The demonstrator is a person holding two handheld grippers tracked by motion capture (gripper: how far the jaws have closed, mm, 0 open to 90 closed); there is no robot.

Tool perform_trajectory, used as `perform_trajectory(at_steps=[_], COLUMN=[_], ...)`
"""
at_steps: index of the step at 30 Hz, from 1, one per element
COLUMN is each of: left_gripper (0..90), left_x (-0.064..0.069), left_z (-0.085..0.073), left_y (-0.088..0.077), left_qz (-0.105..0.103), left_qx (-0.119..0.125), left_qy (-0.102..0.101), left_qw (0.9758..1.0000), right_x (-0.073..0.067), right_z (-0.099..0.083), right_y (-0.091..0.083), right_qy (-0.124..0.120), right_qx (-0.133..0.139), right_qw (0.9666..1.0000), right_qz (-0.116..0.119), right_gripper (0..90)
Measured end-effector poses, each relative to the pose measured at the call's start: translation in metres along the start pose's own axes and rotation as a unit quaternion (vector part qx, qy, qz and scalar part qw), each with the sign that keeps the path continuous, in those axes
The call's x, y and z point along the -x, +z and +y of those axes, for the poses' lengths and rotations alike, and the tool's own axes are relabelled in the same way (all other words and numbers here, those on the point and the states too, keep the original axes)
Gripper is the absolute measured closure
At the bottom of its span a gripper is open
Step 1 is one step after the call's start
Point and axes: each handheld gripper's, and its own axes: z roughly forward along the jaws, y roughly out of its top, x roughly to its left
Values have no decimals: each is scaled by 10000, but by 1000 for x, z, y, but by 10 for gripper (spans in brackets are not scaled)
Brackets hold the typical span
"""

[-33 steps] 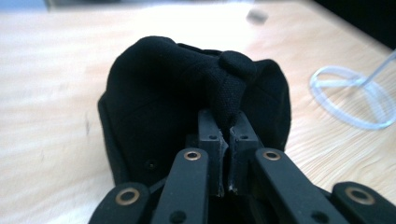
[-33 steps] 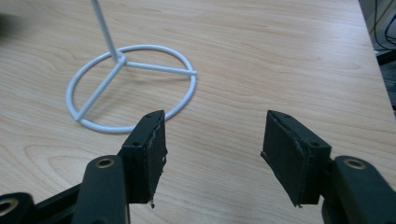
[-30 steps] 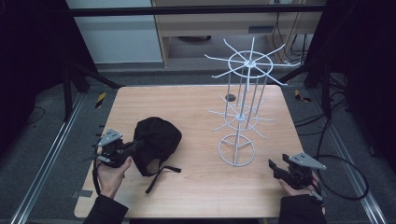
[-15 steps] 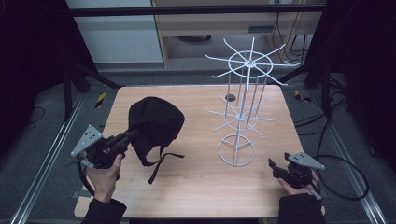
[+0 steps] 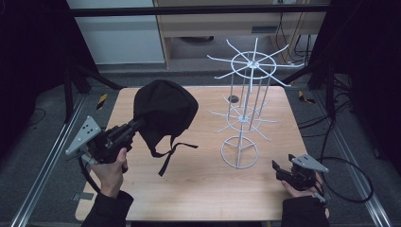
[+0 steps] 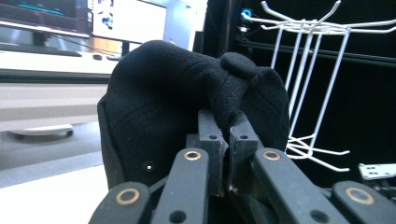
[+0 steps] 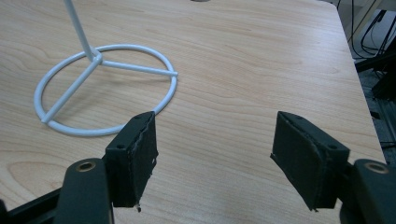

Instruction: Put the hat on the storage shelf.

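The black cap point(image 5: 164, 109) is held lifted clear of the table point(image 5: 198, 184) to the left of the white wire rack point(image 5: 245, 109), pinched at a fold by the left gripper point(image 6: 228, 140), while the right gripper point(image 7: 215, 158), jaws spread and empty, is rested near the rack's base, so hanging it on a rack arm is judged not yet done.

In the left gripper view the black cap point(image 6: 187, 107) hides most of the worktop, and the wire rack point(image 6: 317, 84) is cut off at the right edge; a small dark object point(image 5: 233, 99) behind the rack cannot be identified
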Motion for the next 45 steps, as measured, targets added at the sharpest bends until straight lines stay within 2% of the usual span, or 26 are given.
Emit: perform_trajectory(at_steps=[2, 5, 6, 7, 8, 9, 12, 14, 15, 23, 24, 28, 29, 33, 36, 40, 45], left_gripper=[864, 864, 865, 865, 865, 865, 865, 865, 865, 866, 866, 866, 865, 866, 865, 865, 865], left_x=[1, 3, 3, 4, 4, 5, 6, 7, 9, 16, 16, 18, 21, 26, 35, 42, 42], left_z=[8, 19, 19, 25, 25, 30, 34, 36, 38, 49, 52, 57, 59, 62, 64, 62, 51], left_y=[3, 5, 5, 5, 5, 6, 8, 8, 10, 13, 13, 13, 14, 18, 27, 36, 46], left_qz=[-114, -222, -222, -311, -311, -438, -602, -634, -682, -762, -827, -868, -918, -998, -1110, -1102, -1116], left_qx=[-15, 91, 91, 199, 199, 347, 607, 668, 767, 948, 1045, 1138, 1181, 1206, 1154, 970, 756], left_qy=[52, 92, 92, 47, 47, -28, -149, -159, -160, -124, -185, -164, -163, -163, -114, -5, -23], left_qw=[9999, 9997, 9997, 9993, 9993, 9984, 9962, 9956, 9946, 9925, 9909, 9896, 9886, 9875, 9870, 9892, 9909], right_x=[0, 0, 0, 0, 0, 0, 0, 0, 0, 0, 0, 0, 0, 0, 0, -1, -1], right_z=[0, 0, 0, 0, 0, 0, 0, 0, 0, 0, 0, 0, -1, -1, -1, -1, -1], right_y=[0, 0, 0, 0, 0, 1, 1, 1, 1, 1, 1, 1, 1, 2, 2, 2, 2], right_qy=[-5, -24, -24, -51, -51, -58, -53, -54, -49, -66, -71, -89, -97, -93, -95, -93, -129], right_qx=[-4, 1, 1, 14, 14, 18, 2, 2, 8, 7, 7, 5, 1, -15, -17, -33, -44], right_qw=[10000, 10000, 10000, 10000, 10000, 10000, 10000, 10000, 10000, 10000, 10000, 10000, 10000, 10000, 10000, 10000, 9999], right_qz=[-2, 2, 2, -11, -11, -14, -14, -10, -10, -9, -14, -12, -10, -5, 4, 13, 12], right_gripper=[307, 307, 307, 307, 307, 307, 307, 307, 307, 307, 307, 308, 307, 307, 308, 307, 307])
